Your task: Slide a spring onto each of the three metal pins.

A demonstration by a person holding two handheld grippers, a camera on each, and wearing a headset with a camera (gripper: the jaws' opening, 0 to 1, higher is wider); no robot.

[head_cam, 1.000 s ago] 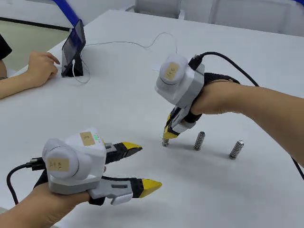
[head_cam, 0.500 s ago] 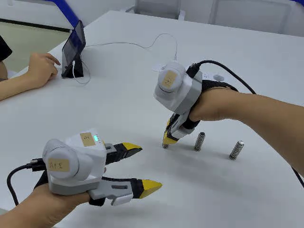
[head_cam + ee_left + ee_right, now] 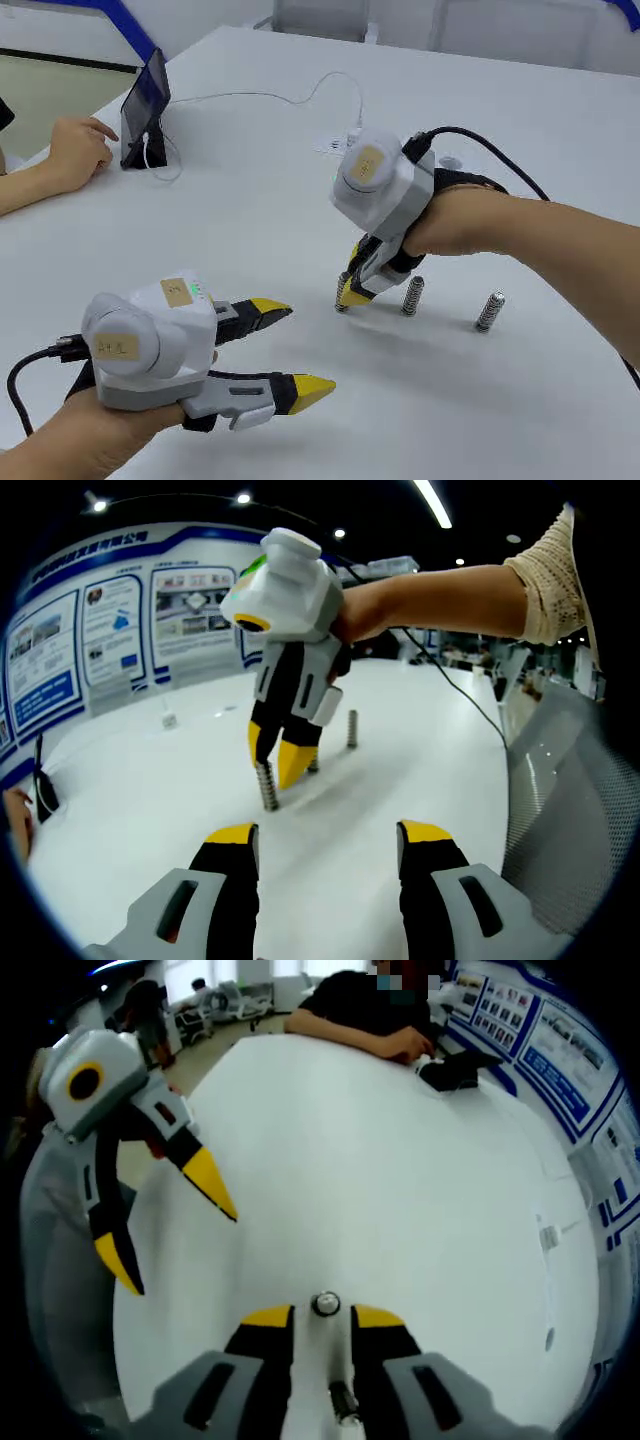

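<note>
Three upright metal pins stand in a row on the white table, each with a spring on it: the left spring, the middle spring and the right spring. My right gripper points down at the left pin. Its jaws stand a little apart, and the pin's round top sits just between the tips without visible contact. From the left gripper view, the right gripper hovers at the top of that spring. My left gripper rests open and holding nothing at the near left.
At the far left a phone on a stand has a white cable trailing across the table. A person's hand rests beside it. Another cable runs from the right gripper.
The camera has shifted a little. My right gripper has lifted slightly, so more of the left spring shows beside its tips. The left gripper has stayed still and open.
</note>
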